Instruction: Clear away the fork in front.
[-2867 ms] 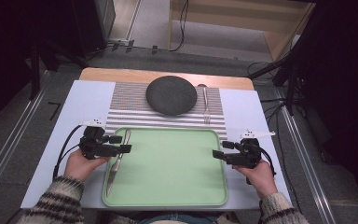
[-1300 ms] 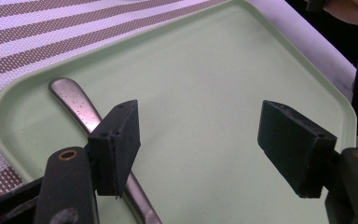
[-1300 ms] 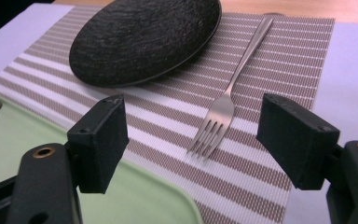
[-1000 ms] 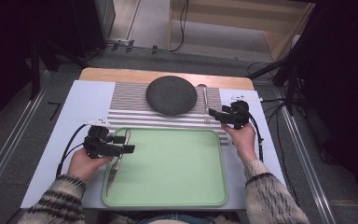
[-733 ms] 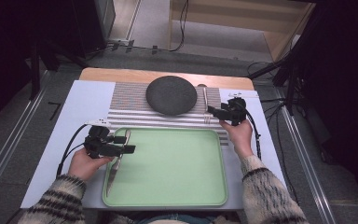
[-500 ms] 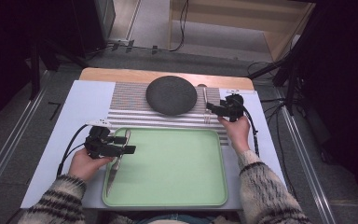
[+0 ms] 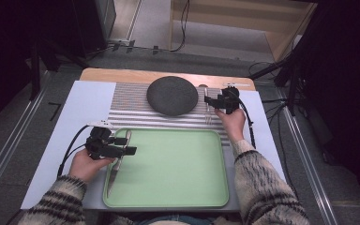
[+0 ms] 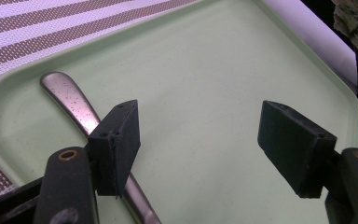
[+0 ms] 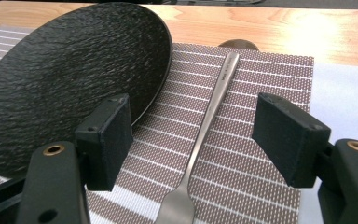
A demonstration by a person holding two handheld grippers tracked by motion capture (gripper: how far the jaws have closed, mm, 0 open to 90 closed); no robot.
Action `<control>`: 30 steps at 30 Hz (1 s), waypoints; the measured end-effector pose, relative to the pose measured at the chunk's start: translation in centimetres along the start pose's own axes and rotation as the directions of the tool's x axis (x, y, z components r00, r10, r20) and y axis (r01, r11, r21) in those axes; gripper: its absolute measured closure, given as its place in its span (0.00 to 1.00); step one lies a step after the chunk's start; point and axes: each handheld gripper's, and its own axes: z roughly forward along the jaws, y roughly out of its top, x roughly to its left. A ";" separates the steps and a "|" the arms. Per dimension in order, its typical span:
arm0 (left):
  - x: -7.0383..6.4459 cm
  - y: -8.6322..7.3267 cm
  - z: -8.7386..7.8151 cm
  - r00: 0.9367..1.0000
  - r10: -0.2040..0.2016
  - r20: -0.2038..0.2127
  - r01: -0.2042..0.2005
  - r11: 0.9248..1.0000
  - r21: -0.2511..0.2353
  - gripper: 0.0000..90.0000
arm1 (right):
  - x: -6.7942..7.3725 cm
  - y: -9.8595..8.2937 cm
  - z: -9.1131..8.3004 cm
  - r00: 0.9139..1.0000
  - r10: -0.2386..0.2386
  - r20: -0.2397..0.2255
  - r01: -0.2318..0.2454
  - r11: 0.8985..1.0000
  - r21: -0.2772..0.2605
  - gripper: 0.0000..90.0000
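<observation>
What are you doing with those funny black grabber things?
A person holds a hand-held gripper in each hand at a table. The right hand-held gripper is open and poised over a fork lying on the striped mat beside the black plate. The left hand-held gripper, also open, hovers over the green tray, where a knife lies along its left side. Nothing is gripped.

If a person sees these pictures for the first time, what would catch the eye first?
Probably the green tray at the near edge of the table, with a knife lying along its left side under the open left gripper. Next, the black plate on the striped mat farther back. To the plate's right, the open right gripper hangs over a fork lying on the mat.
</observation>
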 end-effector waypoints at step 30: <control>0.2 0.0 0.3 1.000 -0.019 0.004 0.019 0.999 0.031 0.34 | 0.4 1.7 2.7 0.997 -0.050 0.055 0.035 0.971 0.238 0.35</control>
